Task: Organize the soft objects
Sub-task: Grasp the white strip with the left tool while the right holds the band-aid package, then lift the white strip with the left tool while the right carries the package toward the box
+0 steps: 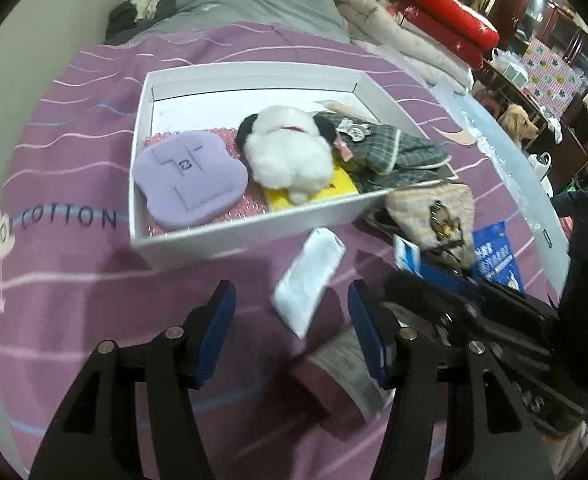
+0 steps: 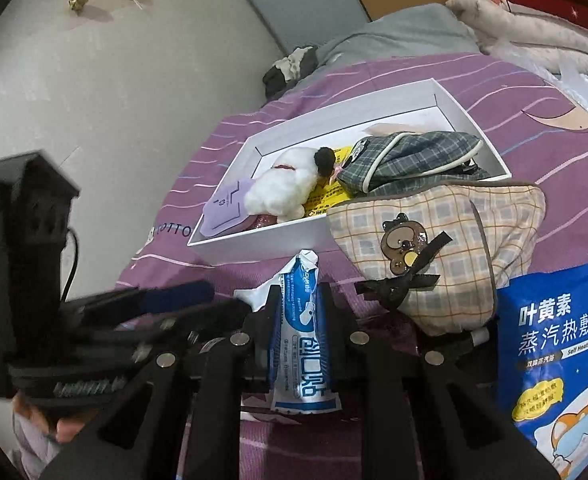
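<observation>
Right tongs [image 2: 297, 304] clamped on white-blue packet [image 2: 299, 332], near white box [image 2: 254, 236] on the bed | left tongs [image 1: 292, 312] wide, empty | I'd carry the packet over the near wall, release into bare floor behind plush [image 2: 282, 188].

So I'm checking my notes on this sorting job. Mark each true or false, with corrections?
1. The right gripper is shut on a blue-and-white packet. True.
2. The left gripper is clamped on the plush toy. False: it is open, holding nothing.
3. The plush toy lies inside the white box. True.
4. The beige checked pouch sits inside the box. False: it lies on the purple bedspread, outside.
5. The purple pad is in the box. True.
</observation>
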Demonstrator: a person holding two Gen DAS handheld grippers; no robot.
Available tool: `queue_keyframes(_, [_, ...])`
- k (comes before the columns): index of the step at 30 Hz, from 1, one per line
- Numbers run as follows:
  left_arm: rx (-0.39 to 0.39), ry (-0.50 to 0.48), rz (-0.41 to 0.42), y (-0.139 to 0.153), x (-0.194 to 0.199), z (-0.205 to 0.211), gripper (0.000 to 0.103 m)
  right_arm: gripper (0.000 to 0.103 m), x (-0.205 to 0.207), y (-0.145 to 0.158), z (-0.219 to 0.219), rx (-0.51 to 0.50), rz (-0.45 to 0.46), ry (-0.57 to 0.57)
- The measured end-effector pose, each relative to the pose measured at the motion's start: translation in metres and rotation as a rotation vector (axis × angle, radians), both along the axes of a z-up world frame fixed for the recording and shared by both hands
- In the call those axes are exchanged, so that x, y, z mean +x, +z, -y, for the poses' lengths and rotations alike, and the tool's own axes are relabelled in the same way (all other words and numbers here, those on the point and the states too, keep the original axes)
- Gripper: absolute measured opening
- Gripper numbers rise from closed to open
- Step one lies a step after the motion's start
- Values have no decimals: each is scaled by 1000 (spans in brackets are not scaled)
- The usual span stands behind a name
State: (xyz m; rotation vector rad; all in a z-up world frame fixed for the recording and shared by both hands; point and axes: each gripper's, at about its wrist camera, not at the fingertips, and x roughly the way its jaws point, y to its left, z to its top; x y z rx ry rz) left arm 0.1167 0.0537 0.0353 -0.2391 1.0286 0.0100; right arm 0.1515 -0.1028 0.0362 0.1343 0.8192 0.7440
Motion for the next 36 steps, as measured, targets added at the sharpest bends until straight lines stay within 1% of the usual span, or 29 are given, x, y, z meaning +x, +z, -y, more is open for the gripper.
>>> queue_keyframes(3, [-22,-57,-30,-6,12,1,59,14,0,-1,2,12,-3,5])
queue_keyframes(4, [-19,-76,-27,-9,16,3,59,14,0,-1,2,17,-6,6])
queue_keyframes(5, [-11,-90,-40,-12,19,5,59,13,1,-1,3,24,-9,7])
queue_keyframes(7, [40,-107,-57,-17,24,12,59,13,2,-2,4,31,-14,5])
queue_keyframes(9, [42,-111,-41,-18,24,13,59,13,3,-4,5,35,-23,-1])
queue_keyframes(11, [27,-93,-40,-20,23,10,58,12,5,-5,7,54,-36,4])
queue_keyframes(12, [34,-87,-38,-21,23,10,53,12,5,-5,7,55,-36,4])
queue_keyframes(13, [59,-79,-36,-22,21,10,50,12,5,-5,7,53,-35,5])
queue_keyframes(15, [107,-68,-26,-22,18,15,38,12,5,-5,7,52,-33,4])
queue_keyframes(17, [90,-54,-22,-20,15,17,30,12,4,-5,7,55,-36,5])
queue_keyframes(18, [75,-41,-20,-20,12,16,28,12,5,-5,7,53,-35,5])
queue_keyframes(20, [64,-17,-3,-18,7,18,26,12,5,-5,7,53,-36,5])
queue_keyframes(24, [72,17,10,-15,2,19,23,12,4,-5,7,54,-36,5])
queue_keyframes(30, [34,79,37,-10,-10,14,22,12,5,-5,7,52,-36,4])
queue_keyframes(36, [53,105,54,-4,-17,16,21,12,5,-5,7,45,-35,5])
